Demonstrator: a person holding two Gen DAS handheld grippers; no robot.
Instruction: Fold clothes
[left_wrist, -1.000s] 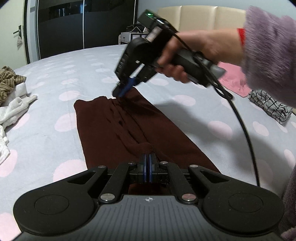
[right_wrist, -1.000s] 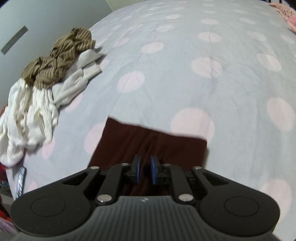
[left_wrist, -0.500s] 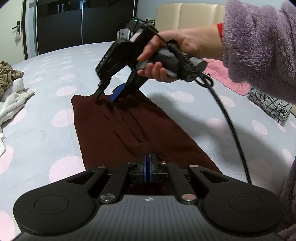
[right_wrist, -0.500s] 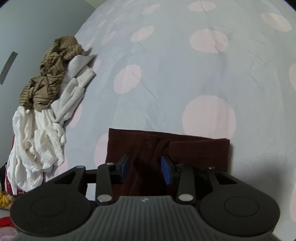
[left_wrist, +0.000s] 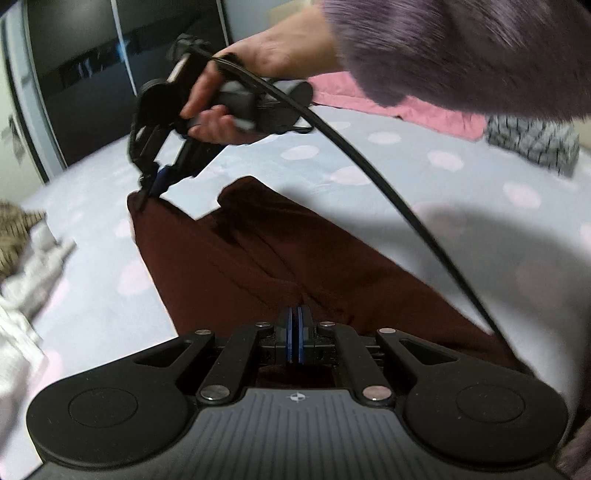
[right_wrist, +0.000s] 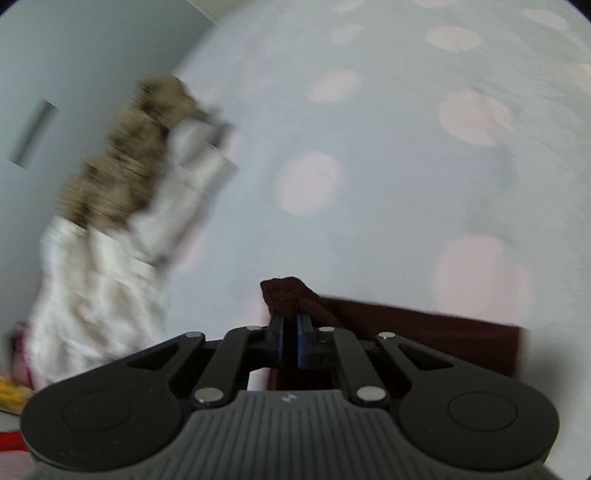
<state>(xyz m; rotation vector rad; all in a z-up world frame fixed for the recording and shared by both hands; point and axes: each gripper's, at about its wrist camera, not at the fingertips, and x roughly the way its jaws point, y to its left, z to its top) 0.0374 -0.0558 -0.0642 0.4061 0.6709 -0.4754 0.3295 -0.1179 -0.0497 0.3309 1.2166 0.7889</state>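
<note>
The left wrist view sits low behind its own hand-held gripper (left_wrist: 294, 334), looking along the garment (left_wrist: 280, 258) across the bed (left_wrist: 461, 192) toward the right hand-held gripper (left_wrist: 147, 184) at the far corner. The right wrist view looks steeply down from close above that corner (right_wrist: 282, 293). Both share the garment, bed and clothes pile (right_wrist: 110, 206).

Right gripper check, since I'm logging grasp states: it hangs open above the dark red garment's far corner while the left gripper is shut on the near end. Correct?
Not quite. The right gripper is not open: the right wrist view shows its jaws closed on a pinched-up corner of the dark red garment. The left gripper is shut on the near end, as you said.
</note>
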